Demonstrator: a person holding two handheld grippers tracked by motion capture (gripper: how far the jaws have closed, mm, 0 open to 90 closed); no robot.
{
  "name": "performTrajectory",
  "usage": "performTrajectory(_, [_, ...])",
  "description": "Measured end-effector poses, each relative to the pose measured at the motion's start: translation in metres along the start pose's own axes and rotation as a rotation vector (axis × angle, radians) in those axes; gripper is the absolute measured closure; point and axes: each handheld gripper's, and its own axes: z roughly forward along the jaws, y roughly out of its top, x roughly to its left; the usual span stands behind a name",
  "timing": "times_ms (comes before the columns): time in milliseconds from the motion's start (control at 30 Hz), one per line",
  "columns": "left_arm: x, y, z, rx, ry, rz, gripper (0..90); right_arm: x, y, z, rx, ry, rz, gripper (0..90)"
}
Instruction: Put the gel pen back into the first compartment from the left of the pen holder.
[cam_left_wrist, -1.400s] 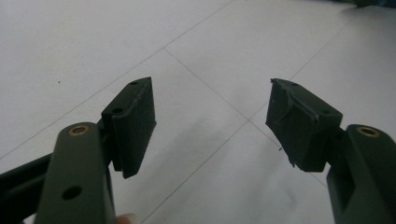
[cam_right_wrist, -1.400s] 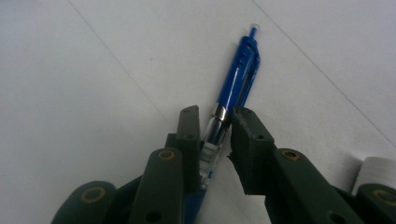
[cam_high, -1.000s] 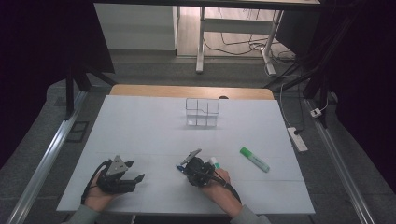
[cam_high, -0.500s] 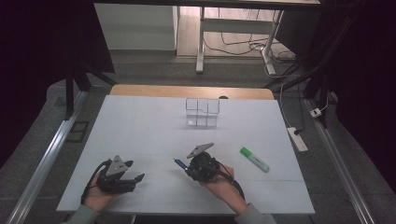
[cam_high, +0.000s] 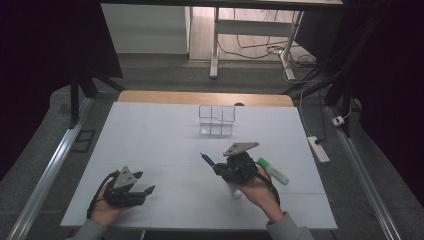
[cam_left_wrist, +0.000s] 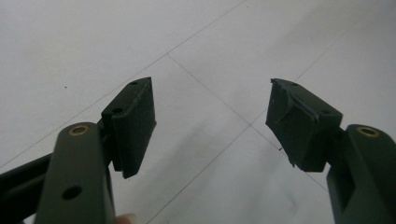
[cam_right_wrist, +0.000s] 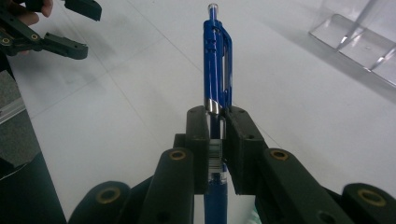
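The left gripper (cam_high: 137, 184) was held low over the white table (cam_high: 150, 145) near its front left, jaws wide apart with nothing between them. Further right, a blue pen (cam_right_wrist: 217, 70) was clamped between the closed jaws of the right gripper (cam_high: 216, 167), raised off the table. A green highlighter (cam_high: 273, 171) lay just beside it, and a clear compartmented organiser (cam_high: 216, 120) stood behind.

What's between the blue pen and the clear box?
Nothing: in the high view, bare white table lies between the blue pen and the clear box.
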Motion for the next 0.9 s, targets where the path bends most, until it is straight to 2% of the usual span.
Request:
performTrajectory(200, [-0.003, 0.003, -0.002, -0.003, 0.003, 0.031, 31.9, -0.010, -0.004, -0.004, 0.014, -0.008, -0.001, 79.9])
performTrajectory(400, [-0.010, 0.011, -0.005, -0.028, 0.000, 0.072, 32.0, -0.015, -0.008, -0.003, 0.038, -0.001, -0.024, 79.9])
performTrajectory(533, [-0.016, 0.019, -0.007, -0.040, -0.024, 0.118, 33.9, -0.017, -0.009, -0.001, 0.050, 0.016, -0.036, 79.9])
performTrajectory(900, [-0.036, 0.047, -0.005, -0.062, -0.053, 0.204, 34.1, -0.015, -0.010, 0.006, 0.076, 0.053, -0.067, 79.9])
